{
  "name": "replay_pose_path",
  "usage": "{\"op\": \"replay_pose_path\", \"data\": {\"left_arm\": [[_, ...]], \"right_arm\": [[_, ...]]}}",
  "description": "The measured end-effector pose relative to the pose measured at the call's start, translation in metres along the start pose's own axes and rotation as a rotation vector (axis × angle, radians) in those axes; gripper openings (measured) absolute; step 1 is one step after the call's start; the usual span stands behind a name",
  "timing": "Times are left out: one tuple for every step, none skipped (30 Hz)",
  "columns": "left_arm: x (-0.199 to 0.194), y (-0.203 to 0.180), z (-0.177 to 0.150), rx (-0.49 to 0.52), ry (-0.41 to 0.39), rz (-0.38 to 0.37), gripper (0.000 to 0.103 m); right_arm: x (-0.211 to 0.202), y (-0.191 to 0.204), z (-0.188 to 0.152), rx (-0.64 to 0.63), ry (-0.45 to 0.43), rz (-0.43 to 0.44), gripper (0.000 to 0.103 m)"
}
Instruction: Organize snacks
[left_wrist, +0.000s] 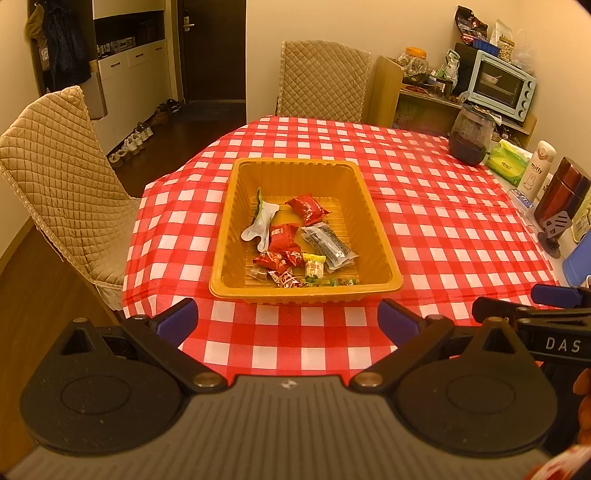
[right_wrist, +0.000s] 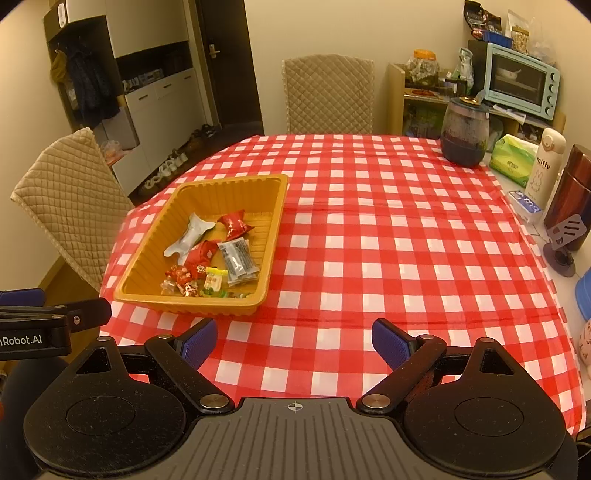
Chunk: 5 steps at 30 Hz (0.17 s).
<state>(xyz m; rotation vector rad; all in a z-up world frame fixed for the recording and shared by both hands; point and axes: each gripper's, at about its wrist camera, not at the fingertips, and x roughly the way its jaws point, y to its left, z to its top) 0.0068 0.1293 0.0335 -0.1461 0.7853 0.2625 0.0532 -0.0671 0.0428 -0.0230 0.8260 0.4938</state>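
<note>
One yellow tray (left_wrist: 376, 236); red snack packets (left_wrist: 307, 209), about five; one white pouch (left_wrist: 260, 221); one clear packet with dark print (left_wrist: 327, 245); one yellow-green candy (left_wrist: 314, 266); two quilted chairs (left_wrist: 321, 79); one toaster oven (left_wrist: 500, 85); one dark jar (left_wrist: 471, 134); one white bottle (left_wrist: 535, 168)

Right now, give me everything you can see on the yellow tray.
The tray is a shallow rectangular tub, yellow-orange, of what looks like thin moulded plastic, with ribbed walls, a ribbed floor and a rolled rim. It sits flat and upright on the checked tablecloth, towards the table's left side. Wrapped snacks lie loose inside, mostly at the near end. Neither tool touches it.
</note>
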Motion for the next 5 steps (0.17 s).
{"op": "replay_pose_path", "data": {"left_arm": [[0.0001,-0.0008,-0.0004,0.001,-0.003,-0.003,0.103],[0.0001,-0.0004,-0.0005,0.002,-0.007,-0.007,0.103],[-0.0003,-0.0012,-0.001,0.002,-0.011,-0.011,0.103],[0.0002,-0.0006,-0.0006,0.002,-0.013,-0.014,0.103],[0.0007,-0.0005,-0.0005,0.0,-0.011,-0.015,0.103]], "right_arm": [[0.0002,-0.0002,-0.0011,0.0,0.001,0.0,0.09],[0.0008,-0.0003,-0.0021,0.001,0.002,0.0,0.09],[0.0009,-0.0003,-0.0028,0.002,0.001,0.0,0.09],[0.0009,-0.0003,-0.0028,0.002,0.001,0.0,0.09],[0.0009,-0.0005,-0.0034,0.003,0.0,0.0,0.09]]}}
